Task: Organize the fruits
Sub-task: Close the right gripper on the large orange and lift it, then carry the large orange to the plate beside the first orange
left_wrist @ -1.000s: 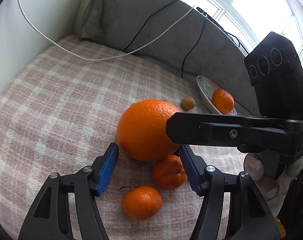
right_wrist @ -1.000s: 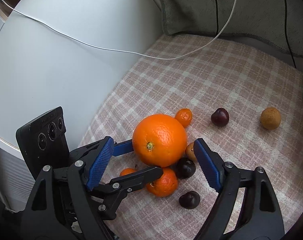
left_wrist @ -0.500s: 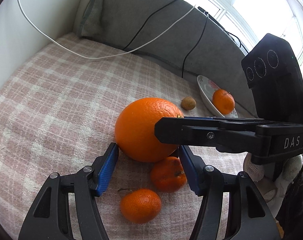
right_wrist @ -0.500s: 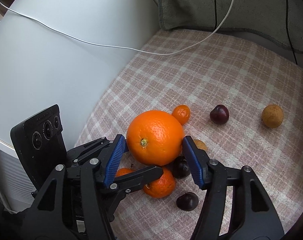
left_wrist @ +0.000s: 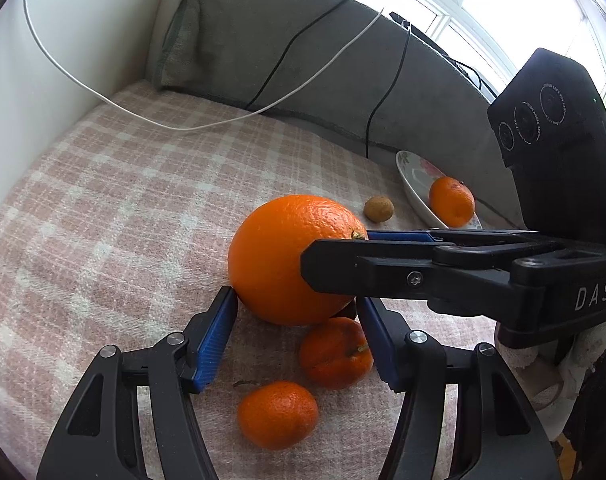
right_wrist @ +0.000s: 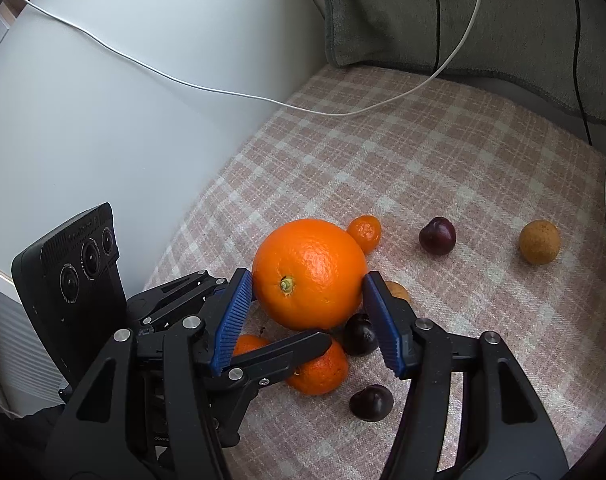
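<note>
Between your right gripper's (right_wrist: 307, 312) blue pads (right_wrist: 233, 322) sits the big orange (right_wrist: 309, 272), resting on the pink plaid blanket (right_wrist: 443, 160); both pads press its sides, so that claw is clenched on the fruit; the orange is round with no real long axis, and its green stem scar faces up and toward the near side in the right wrist view.

Your left gripper (left_wrist: 295, 336) comes at the same orange (left_wrist: 287, 256) from the other side; its pads (left_wrist: 215, 340) stand at the fruit's lower edge, and you cannot tell from either view whether they press it or merely flank it.

Near the big orange lie two mandarins: one (left_wrist: 335, 352) just beside the left gripper's right pad, its stem end turned to the right; the other (left_wrist: 277, 414) nearer still, with a small stalk on its left.

Far right, a flowered plate (left_wrist: 413, 184) rests against the grey cushion (left_wrist: 303, 60) and holds one mandarin (left_wrist: 451, 202); a small brown fruit (left_wrist: 378, 209) lies on the blanket just left of the plate.

From the right wrist you also see a small kumquat (right_wrist: 365, 232) touching the orange's far side; three dark cherries, one (right_wrist: 437, 236) apart to the right, one (right_wrist: 361, 334) near the right pad, one (right_wrist: 371, 402) nearer.
</note>
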`<act>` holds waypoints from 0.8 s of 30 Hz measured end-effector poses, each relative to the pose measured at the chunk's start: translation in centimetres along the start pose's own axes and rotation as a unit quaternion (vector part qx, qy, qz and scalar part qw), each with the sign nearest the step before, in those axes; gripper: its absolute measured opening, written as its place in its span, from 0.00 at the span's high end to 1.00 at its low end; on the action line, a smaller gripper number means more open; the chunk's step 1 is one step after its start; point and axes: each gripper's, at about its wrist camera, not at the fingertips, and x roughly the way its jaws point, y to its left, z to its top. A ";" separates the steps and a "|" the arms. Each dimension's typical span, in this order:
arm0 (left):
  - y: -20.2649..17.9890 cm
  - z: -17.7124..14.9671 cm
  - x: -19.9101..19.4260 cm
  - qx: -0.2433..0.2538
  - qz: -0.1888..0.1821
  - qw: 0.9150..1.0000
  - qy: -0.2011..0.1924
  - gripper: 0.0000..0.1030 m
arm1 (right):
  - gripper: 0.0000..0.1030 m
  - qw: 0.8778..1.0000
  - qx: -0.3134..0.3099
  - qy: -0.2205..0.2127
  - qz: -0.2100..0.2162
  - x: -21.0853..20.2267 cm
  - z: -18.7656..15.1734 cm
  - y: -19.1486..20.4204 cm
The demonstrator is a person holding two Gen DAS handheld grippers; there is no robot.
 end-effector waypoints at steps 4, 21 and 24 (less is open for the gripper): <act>-0.5 0.1 -0.4 0.007 0.002 1.000 -0.005 0.41 | 0.41 1.000 -0.005 -0.006 -0.001 -0.6 -0.1 0.1; -4.8 1.6 -1.1 0.047 -0.009 0.998 -0.029 0.41 | 0.41 0.998 -0.012 -0.053 -0.023 -5.7 -0.7 -0.9; -6.0 2.1 -0.6 0.056 -0.016 0.998 -0.030 0.41 | 0.41 0.998 -0.008 -0.063 -0.029 -6.9 -0.8 -1.4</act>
